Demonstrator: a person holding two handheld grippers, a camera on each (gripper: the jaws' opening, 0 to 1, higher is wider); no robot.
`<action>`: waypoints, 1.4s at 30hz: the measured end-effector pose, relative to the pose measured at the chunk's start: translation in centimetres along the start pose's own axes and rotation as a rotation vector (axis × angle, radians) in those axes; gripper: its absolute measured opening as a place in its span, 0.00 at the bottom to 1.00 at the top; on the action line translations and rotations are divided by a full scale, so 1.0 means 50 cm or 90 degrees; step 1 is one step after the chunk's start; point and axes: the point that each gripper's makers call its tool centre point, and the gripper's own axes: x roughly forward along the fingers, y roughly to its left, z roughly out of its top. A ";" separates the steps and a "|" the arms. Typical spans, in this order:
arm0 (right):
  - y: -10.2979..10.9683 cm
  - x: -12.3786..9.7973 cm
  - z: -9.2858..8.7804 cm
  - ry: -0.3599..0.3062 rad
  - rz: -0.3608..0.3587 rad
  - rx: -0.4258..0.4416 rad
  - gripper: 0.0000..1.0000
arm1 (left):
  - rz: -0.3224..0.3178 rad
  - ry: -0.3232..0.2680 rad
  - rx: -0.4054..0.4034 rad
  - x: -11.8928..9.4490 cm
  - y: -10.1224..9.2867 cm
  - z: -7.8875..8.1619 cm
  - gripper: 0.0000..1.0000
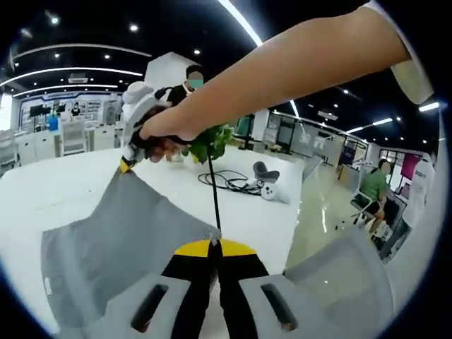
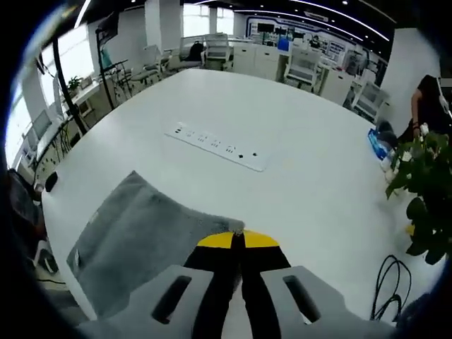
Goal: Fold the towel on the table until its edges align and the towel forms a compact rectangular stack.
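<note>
A big white table (image 2: 296, 141) sits in a bright office room. Both the left gripper (image 1: 214, 244) and the right gripper (image 2: 236, 236) pinch a corner of the gray towel (image 2: 138, 240), lifted near the table's edge.

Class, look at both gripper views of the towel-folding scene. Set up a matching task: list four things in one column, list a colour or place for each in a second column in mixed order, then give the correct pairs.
Things:
1. towel
2. power strip
3. plant
4. cable

Descriptions:
A. black, coiled on the table
B. grey, a corner pinched in each gripper
C. white, lying flat mid-table
D. green leaves, by the table's edge

Pairs: 1-B, 2-C, 3-D, 4-A

The left gripper and right gripper each clamp a towel corner.
</note>
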 end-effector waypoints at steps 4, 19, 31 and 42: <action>0.034 0.000 0.032 0.001 -0.010 0.012 0.00 | 0.034 -0.019 -0.019 -0.049 0.034 -0.002 0.02; 0.156 0.044 0.111 -0.029 0.021 0.096 0.00 | 0.138 -0.048 -0.070 -0.179 0.136 -0.056 0.02; 0.249 0.082 0.132 -0.044 0.062 0.140 0.00 | 0.181 -0.041 -0.094 -0.228 0.183 -0.105 0.02; 0.333 0.137 0.146 -0.040 0.083 0.117 0.00 | 0.207 -0.033 -0.109 -0.252 0.205 -0.138 0.02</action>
